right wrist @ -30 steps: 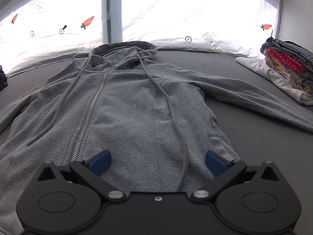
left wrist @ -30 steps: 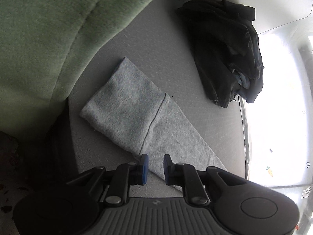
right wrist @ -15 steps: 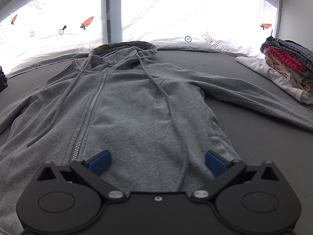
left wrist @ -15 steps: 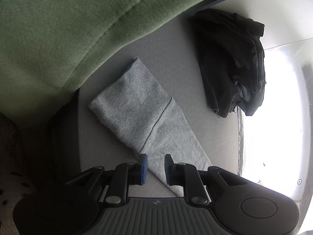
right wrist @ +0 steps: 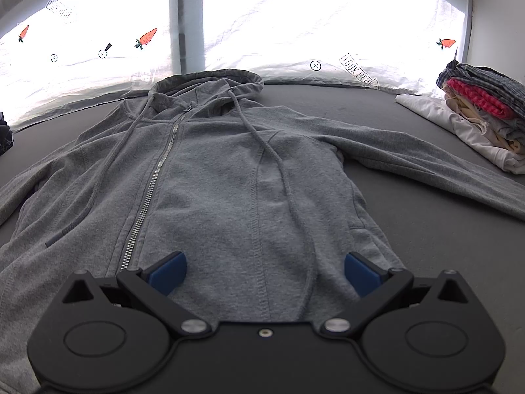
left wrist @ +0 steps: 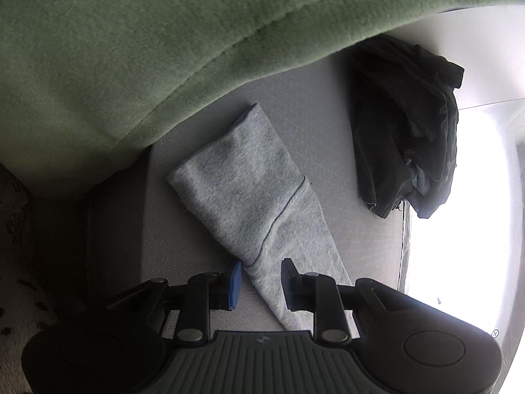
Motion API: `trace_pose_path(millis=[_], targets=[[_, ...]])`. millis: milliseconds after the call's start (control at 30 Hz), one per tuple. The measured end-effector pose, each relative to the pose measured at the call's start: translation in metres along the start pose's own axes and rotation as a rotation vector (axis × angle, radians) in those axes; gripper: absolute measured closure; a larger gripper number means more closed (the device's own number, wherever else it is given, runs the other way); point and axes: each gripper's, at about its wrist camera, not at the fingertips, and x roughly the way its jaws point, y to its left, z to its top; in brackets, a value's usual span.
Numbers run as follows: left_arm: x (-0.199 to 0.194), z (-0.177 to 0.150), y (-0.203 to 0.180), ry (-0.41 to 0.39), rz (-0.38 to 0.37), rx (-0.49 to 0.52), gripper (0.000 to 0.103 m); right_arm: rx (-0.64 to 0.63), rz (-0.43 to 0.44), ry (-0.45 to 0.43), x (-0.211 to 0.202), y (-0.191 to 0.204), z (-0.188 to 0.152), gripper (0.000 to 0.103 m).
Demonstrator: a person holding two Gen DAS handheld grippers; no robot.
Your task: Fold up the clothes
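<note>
**Inspector:** Report the garment's position.

**Assistant:** The grey hoodie [right wrist: 229, 190] lies flat, front up, zipped, on the dark grey surface [right wrist: 426, 229]. Its hood points to the far edge, by the bright white sheet with carrot prints [right wrist: 295, 26]. One sleeve runs out toward the right edge; the other sleeve [left wrist: 256, 197] reaches toward the left edge, its cuff end near that edge.

**Inspector:** Left gripper?

**Assistant:** The left gripper [left wrist: 261, 277] sits just above that sleeve. Its fingers are a little apart and opening, with the sleeve passing between them. The blue pads do not press on the cloth as far as the left wrist view shows.

**Inspector:** Right gripper?

**Assistant:** The right gripper [right wrist: 264, 271] is over the hoodie's lower hem, fingers spread wide and holding nothing.

**Inspector:** Other items?

**Assistant:** A crumpled dark garment [left wrist: 410, 138] lies beyond the left sleeve, apart from it. A stack of folded clothes [right wrist: 482, 115] sits at the far right corner, clear of the right sleeve. A green fleece sleeve [left wrist: 164, 49] fills the top of the left wrist view.
</note>
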Motion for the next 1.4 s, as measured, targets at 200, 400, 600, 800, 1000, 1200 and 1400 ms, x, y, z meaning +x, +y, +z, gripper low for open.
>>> trace_pose_path(millis=[200,400,600,800,1000,1200,1400], targets=[[0.013,-0.004,-0.020,0.000,-0.015,0.073,0.091,0.001,0.001,0.000,0.000,0.000,0.000,0.000],[0.029,-0.029,-0.103,0.065,-0.212,0.353,0.092,0.002,0.002,-0.001,0.000,0.000,0.000,0.000],[0.063,-0.120,-0.219,0.349,-0.491,0.727,0.089,0.003,0.007,-0.001,0.000,-0.001,0.000,0.000],[0.106,-0.195,-0.238,0.508,-0.400,0.924,0.068,0.000,0.013,0.003,0.000,-0.002,0.001,0.000],[0.138,-0.206,-0.228,0.465,-0.126,1.003,0.059,-0.012,0.042,0.068,0.006,-0.003,0.014,0.000],[0.151,-0.185,-0.225,0.374,0.002,0.991,0.042,0.067,0.142,0.136,0.013,-0.006,0.043,0.008],[0.162,-0.167,-0.207,0.397,0.114,0.983,0.039,0.328,0.287,0.137,0.021,0.001,0.069,0.018]])
